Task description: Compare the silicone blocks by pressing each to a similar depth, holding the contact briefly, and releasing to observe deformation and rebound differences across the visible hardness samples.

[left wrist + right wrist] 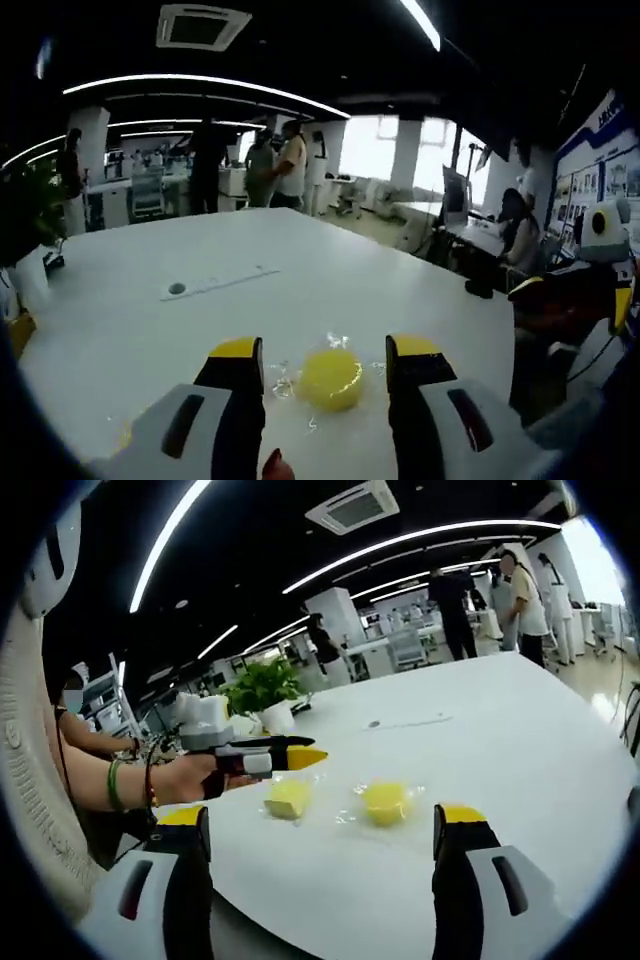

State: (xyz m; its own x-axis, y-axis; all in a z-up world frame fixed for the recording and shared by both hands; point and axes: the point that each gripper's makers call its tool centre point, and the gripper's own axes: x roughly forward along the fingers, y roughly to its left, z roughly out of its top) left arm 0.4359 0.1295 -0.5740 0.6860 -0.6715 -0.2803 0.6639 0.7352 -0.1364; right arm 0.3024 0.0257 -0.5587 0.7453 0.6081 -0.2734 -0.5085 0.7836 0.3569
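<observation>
On a white office table [520, 740], two yellow silicone blocks [386, 802] in clear wrappers lie untouched; left gripper [325, 360] and right gripper [325, 835] hover wide open, empty. Pressing appears not yet begun.

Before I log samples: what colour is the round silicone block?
Yellow; the round silicone block shows best in the left gripper view.

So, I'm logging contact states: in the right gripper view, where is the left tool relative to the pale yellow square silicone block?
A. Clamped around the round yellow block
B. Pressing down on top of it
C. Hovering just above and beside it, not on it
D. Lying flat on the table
C: the left tool hangs over the white table, its yellow tip beside the pale yellow square silicone block, which sits unpressed.
</observation>
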